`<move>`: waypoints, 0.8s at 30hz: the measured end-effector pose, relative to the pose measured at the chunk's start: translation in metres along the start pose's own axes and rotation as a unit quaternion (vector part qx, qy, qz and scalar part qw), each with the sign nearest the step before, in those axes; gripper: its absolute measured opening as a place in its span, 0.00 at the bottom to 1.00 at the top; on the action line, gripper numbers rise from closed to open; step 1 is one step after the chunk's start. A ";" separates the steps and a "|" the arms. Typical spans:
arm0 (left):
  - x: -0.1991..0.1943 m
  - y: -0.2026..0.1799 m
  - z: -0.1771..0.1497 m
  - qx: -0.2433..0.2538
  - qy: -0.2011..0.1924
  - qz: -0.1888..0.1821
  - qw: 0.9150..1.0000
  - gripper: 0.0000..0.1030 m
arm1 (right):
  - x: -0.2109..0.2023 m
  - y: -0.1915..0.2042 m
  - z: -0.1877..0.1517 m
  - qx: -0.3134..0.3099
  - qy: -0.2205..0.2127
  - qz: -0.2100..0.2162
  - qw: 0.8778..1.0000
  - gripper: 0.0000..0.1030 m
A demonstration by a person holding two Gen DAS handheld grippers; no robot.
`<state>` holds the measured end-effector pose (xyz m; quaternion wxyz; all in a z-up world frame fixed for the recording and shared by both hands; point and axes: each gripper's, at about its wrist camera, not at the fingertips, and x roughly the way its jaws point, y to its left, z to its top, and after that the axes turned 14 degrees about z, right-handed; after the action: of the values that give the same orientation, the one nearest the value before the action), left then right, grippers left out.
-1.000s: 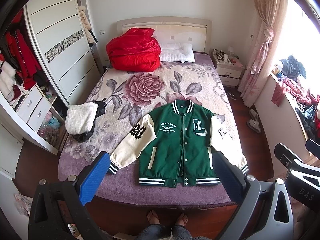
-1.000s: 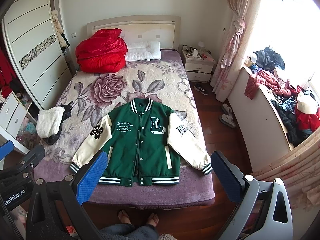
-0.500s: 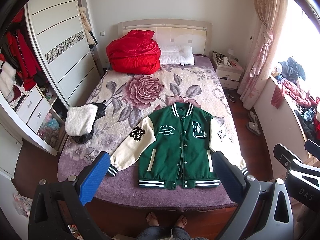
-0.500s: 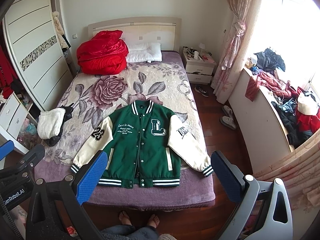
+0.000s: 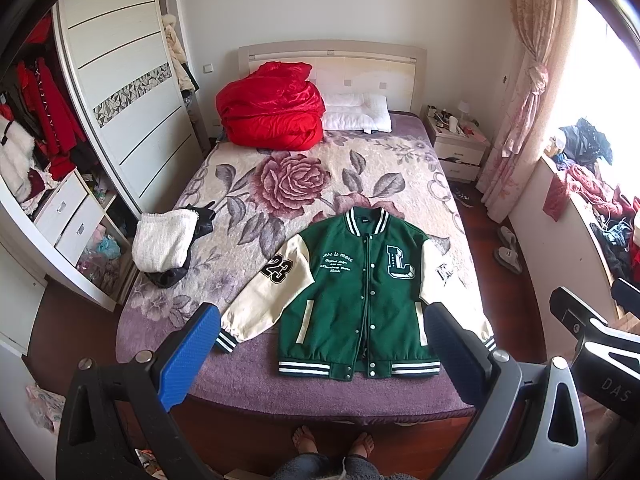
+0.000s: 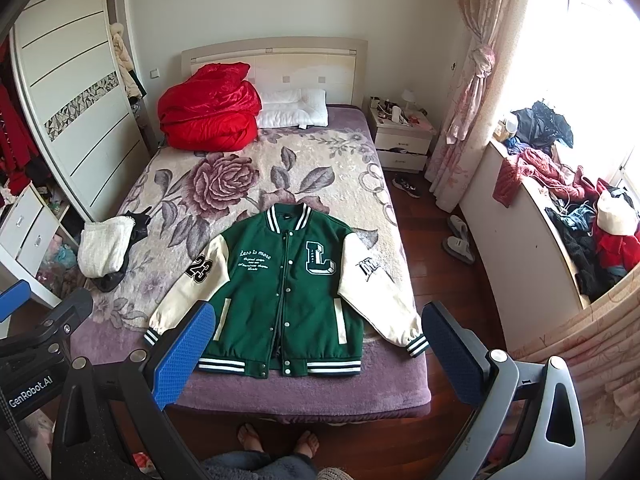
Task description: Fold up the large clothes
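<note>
The left gripper (image 5: 320, 354), with blue textured pads on black and grey finger arms, occupies the lower part of the left wrist view with its fingers spread wide and nothing between them; it is held in the air above the foot of the bed, clear of all fabric. The right gripper (image 6: 318, 350), of the same build, is likewise released and empty in the lower part of the right wrist view. Between and beyond the fingers, at lower centre of both views, lies the green varsity jacket with cream sleeves and striped cuffs (image 5: 360, 280) (image 6: 286, 284). It is spread flat, front up and snapped closed, collar toward the headboard, hem near the foot edge, sleeves angled outward and down. It rests on the bed with a rose-patterned blanket over a purple cover (image 5: 304, 184). At the left edge of the bed sits a folded white knit garment on a dark item (image 5: 162, 242). At upper centre, against the headboard, a bundled red quilt (image 5: 272, 106) touches a white pillow (image 5: 358, 112). A white nightstand (image 6: 402, 136) stands to the right of the pillow. Two bare feet (image 5: 332, 442) show at bottom centre on the wooden floor.
</note>
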<state>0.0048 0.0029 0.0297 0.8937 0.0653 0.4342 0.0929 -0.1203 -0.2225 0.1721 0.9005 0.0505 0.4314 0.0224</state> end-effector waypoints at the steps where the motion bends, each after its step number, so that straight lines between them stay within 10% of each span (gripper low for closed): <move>1: 0.000 0.000 0.001 0.000 0.001 0.000 1.000 1.00 | 0.000 0.001 0.002 -0.001 -0.001 0.000 1.000 1.00; 24: -0.004 0.001 -0.002 -0.003 -0.012 -0.003 1.000 1.00 | -0.007 0.005 0.002 -0.003 -0.006 0.002 1.000 1.00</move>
<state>0.0009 0.0027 0.0314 0.8993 0.0626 0.4234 0.0901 -0.1233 -0.2182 0.1793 0.9031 0.0489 0.4258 0.0246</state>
